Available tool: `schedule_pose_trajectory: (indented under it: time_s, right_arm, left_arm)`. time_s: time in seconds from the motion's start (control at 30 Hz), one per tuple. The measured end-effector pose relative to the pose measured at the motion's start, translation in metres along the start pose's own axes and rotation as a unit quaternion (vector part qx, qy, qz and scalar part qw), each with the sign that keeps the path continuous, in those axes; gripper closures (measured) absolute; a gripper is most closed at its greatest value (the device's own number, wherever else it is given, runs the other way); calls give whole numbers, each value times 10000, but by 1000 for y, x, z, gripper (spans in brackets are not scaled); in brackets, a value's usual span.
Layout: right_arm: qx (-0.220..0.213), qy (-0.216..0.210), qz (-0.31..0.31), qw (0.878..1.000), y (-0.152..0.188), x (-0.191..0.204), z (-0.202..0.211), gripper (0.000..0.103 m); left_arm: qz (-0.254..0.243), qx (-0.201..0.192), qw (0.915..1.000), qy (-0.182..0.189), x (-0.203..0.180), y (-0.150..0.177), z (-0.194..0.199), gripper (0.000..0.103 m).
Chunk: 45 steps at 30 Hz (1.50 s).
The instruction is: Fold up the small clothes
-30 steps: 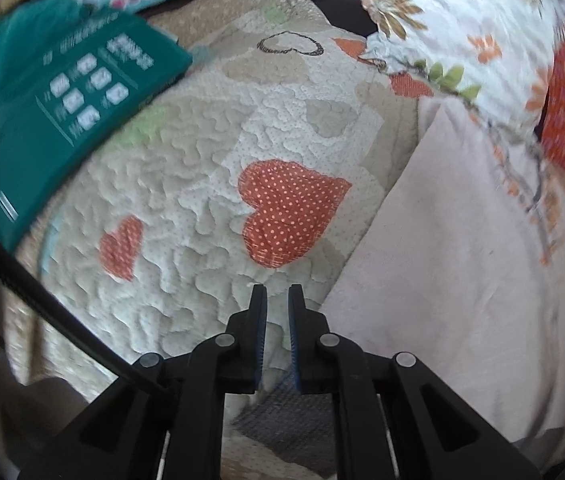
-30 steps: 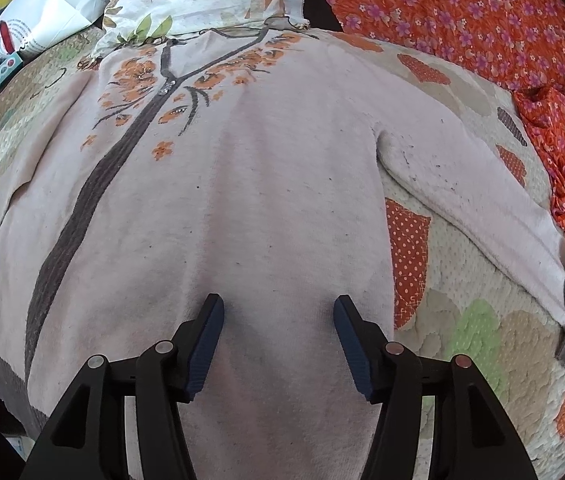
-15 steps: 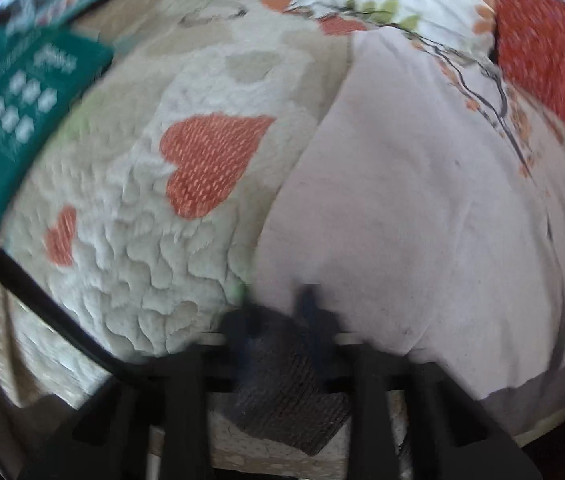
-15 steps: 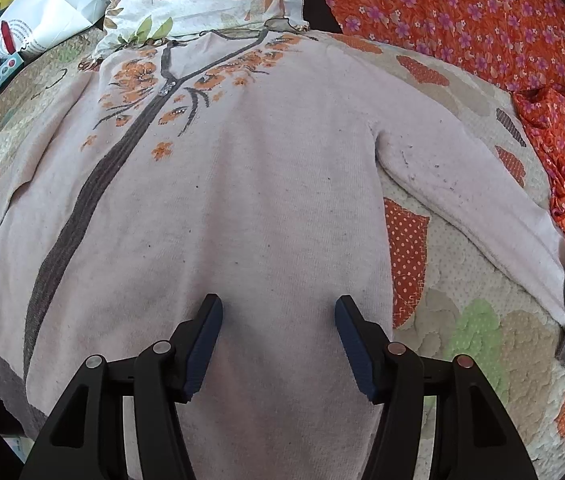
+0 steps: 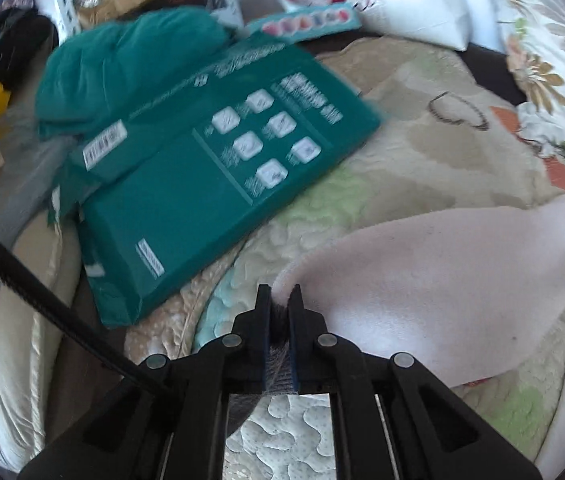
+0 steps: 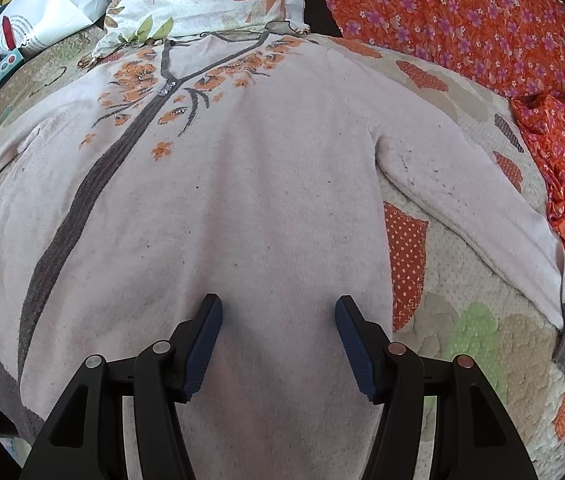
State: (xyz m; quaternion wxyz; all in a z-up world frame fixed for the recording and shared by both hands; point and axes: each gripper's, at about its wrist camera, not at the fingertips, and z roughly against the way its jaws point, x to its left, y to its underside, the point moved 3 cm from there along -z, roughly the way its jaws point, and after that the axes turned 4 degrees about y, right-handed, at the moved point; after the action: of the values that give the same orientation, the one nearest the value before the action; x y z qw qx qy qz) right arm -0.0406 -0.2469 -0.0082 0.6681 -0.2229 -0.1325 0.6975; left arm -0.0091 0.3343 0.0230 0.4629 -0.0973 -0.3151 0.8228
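1. Nearest the lens: left gripper clenched on the cardigan's grey sleeve cuff; right gripper released, hovering above its body.
2. Cardigan lies flat on the quilted bed.
3. Risk: shallow pinch; cuff may slip mid-fold.
4. Farther: green box could snag the sleeve.

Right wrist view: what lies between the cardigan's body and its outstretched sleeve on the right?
In the right wrist view, the quilt shows in the wedge between the cardigan body and the sleeve: an orange dotted patch, with a green patch lower down. Nothing else sits there.
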Motion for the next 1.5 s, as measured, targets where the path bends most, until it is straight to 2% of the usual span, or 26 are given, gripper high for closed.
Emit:
schedule_pose_trajectory:
  time_s: [0.13, 0.2, 0.23, 0.27, 0.37, 0.53, 0.57, 0.6, 0.67, 0.77, 0.8, 0.83, 0.87, 0.9, 0.97, 1.1, 1.17, 1.27, 1.33, 1.4, 1.43, 1.47, 1.5]
  right_arm:
    - [0, -16, -3, 10000, 0, 0, 0, 39]
    - [-3, -15, 0, 10000, 0, 0, 0, 39]
    - [-8, -16, 0, 10000, 0, 0, 0, 39]
    - [-16, -19, 1, 10000, 0, 0, 0, 39]
    - [-45, -30, -14, 10000, 0, -1, 0, 37]
    - [-65, -69, -52, 9999, 0, -3, -1, 35]
    - [-69, -70, -56, 9999, 0, -3, -1, 35]
    - [-72, -68, -61, 9999, 1, -3, -1, 35]
    - [-75, -71, -61, 9999, 1, -4, -1, 35]
    - [-75, -70, -61, 9999, 1, -4, -1, 34]
    - [-78, -69, -60, 9999, 1, -4, -1, 34]
    - [-85, -67, -56, 9999, 1, -4, -1, 34]
    - [-91, -63, -55, 9999, 1, -4, -1, 34]
    - [-99, -59, -52, 9999, 1, -4, 0, 34]
    - [-117, -50, -46, 9999, 1, -3, 0, 34]
    - [-165, -77, -118, 9998, 0, -5, 3, 35]
    - [-266, -123, -216, 9993, -2, -9, 9, 36]
    - [-542, -119, -336, 9979, -7, -16, 24, 36]
    - [-699, -55, -380, 9968, -11, -24, 33, 36]
    - [-784, -13, -469, 9958, -14, -34, 38, 36]
    - [-809, -11, -572, 9951, -15, -41, 41, 36]
    - [-814, -22, -652, 9945, -16, -47, 42, 36]
    - [-810, -30, -768, 9937, -17, -54, 43, 36]
  left_arm:
    - [189, -19, 9998, 79, 4, 6, 4, 84]
    - [475, -75, 9985, 278, 11, 6, 8, 68]
    - [694, -85, 9966, 427, 18, 7, 10, 65]
    - [901, -66, 9942, 581, 23, 8, 10, 62]
    - [1374, 145, 9850, 1039, 37, 20, 9, 62]
    - [1766, 877, 9645, 1755, 34, 38, -11, 62]
    - [1792, 1034, 9603, 1873, 31, 40, -17, 60]
    - [1796, 1149, 9573, 1950, 27, 41, -22, 54]
    - [1753, 1081, 9581, 1992, 20, 37, -22, 42]
    - [1671, 927, 9644, 1829, 10, 28, -24, 38]
    - [1629, 875, 9670, 1755, 6, 24, -25, 42]
    - [1597, 858, 9689, 1683, 5, 21, -27, 51]
    - [1537, 840, 9721, 1561, 5, 19, -28, 85]
    - [1452, 853, 9745, 1481, 4, 19, -27, 100]
    - [1482, 861, 9738, 1497, 3, 19, -27, 99]
    - [1281, 413, 9817, 1343, -5, 7, -4, 100]
    - [1077, 136, 9820, 1547, -23, -3, 20, 100]
    - [670, -88, 9768, 2032, -69, -19, 60, 101]
    - [321, -253, 9693, 2426, -112, -32, 92, 101]
    - [-112, -418, 9571, 2865, -164, -31, 127, 101]
    - [-338, -471, 9484, 3117, -193, -29, 145, 101]
    - [-594, -475, 9358, 3443, -229, -23, 165, 101]
    - [-736, -448, 9270, 3650, -247, -17, 177, 101]
